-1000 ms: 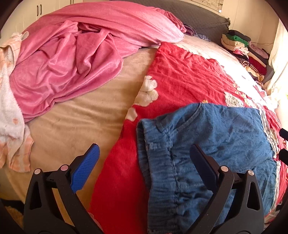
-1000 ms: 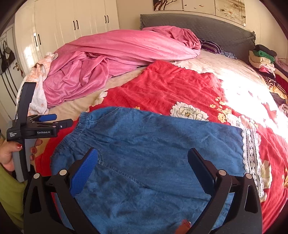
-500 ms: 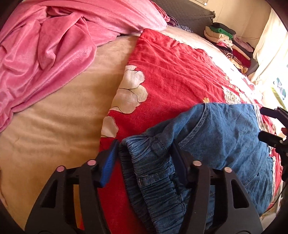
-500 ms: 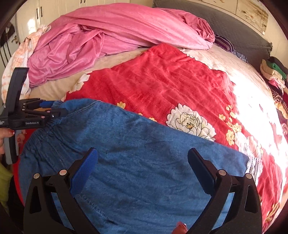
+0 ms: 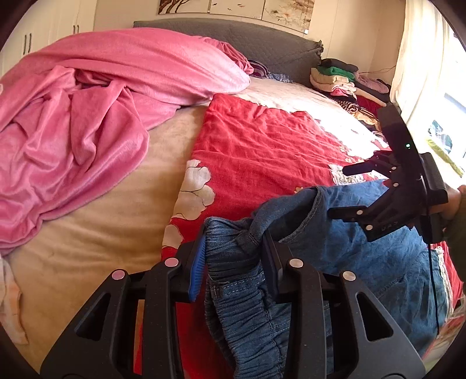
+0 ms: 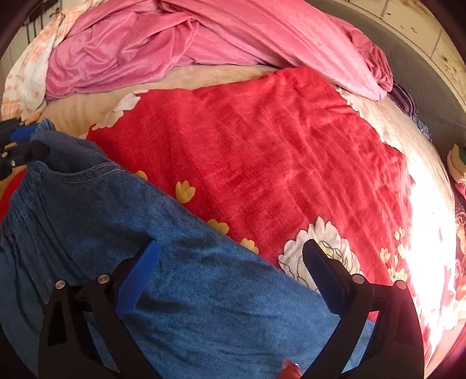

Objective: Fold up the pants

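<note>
On red blanket [image 6: 262, 151] | left claw [image 5: 233, 262] clenched on pants [image 5: 241, 306] waistband | right claw [image 6: 230, 271] spread wide above leg

A wide bed [image 5: 96, 233] filled the room, its red floral blanket [image 5: 262, 151] spread beside a crumpled pink blanket [image 5: 87, 116]. A grey padded headboard [image 5: 262, 40] stood against a cream wall hung with paintings [image 5: 233, 7]. White wardrobe doors [image 5: 43, 26] lined the far left. Folded clothes [image 5: 337, 78] were stacked near a pale curtain [image 5: 422, 58], where strong sunlight fell across the bedding.
</note>
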`<move>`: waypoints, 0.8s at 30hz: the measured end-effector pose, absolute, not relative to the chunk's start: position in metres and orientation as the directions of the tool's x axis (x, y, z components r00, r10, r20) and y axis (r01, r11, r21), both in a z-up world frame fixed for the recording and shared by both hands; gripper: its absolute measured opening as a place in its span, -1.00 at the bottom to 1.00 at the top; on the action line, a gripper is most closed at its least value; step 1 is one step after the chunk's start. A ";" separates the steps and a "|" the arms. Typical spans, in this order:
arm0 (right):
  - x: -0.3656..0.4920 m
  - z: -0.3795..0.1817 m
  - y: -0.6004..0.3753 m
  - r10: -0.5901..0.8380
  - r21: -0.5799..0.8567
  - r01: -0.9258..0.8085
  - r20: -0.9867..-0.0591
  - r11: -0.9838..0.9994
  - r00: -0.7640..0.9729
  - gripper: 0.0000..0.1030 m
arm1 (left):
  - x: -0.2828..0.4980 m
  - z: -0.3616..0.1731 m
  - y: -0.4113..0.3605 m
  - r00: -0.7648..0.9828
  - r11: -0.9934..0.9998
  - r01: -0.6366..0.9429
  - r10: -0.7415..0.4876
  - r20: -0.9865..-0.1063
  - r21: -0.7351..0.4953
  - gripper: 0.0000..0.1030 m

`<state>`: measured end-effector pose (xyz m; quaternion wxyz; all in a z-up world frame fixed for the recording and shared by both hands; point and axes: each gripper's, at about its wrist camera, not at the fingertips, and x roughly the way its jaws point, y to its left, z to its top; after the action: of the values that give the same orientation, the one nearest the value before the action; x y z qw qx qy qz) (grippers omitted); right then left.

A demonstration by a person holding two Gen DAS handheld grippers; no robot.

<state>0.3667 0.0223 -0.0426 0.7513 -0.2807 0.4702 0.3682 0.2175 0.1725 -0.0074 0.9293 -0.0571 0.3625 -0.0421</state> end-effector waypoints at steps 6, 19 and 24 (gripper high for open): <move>0.358 -0.055 0.037 0.337 -0.027 -0.858 -0.913 0.512 0.230 -0.16 | 0.209 -0.008 0.165 0.734 0.994 0.050 -0.102 -0.671 -0.096 -0.49; 0.314 0.012 -0.012 0.503 0.119 -0.760 -0.812 0.639 0.296 -0.80 | 0.190 0.005 0.168 0.755 0.992 0.056 -0.115 -0.646 -0.111 -0.49; 0.282 0.036 -0.033 0.551 0.154 -0.741 -0.768 0.654 0.327 -0.80 | 0.171 0.020 0.160 0.783 0.991 0.075 -0.129 -0.608 -0.114 -0.49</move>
<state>0.2821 -0.0327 0.0362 0.8067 -0.1131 0.4199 0.4002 0.1710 0.1602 0.0201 0.9433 -0.0416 0.3249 -0.0540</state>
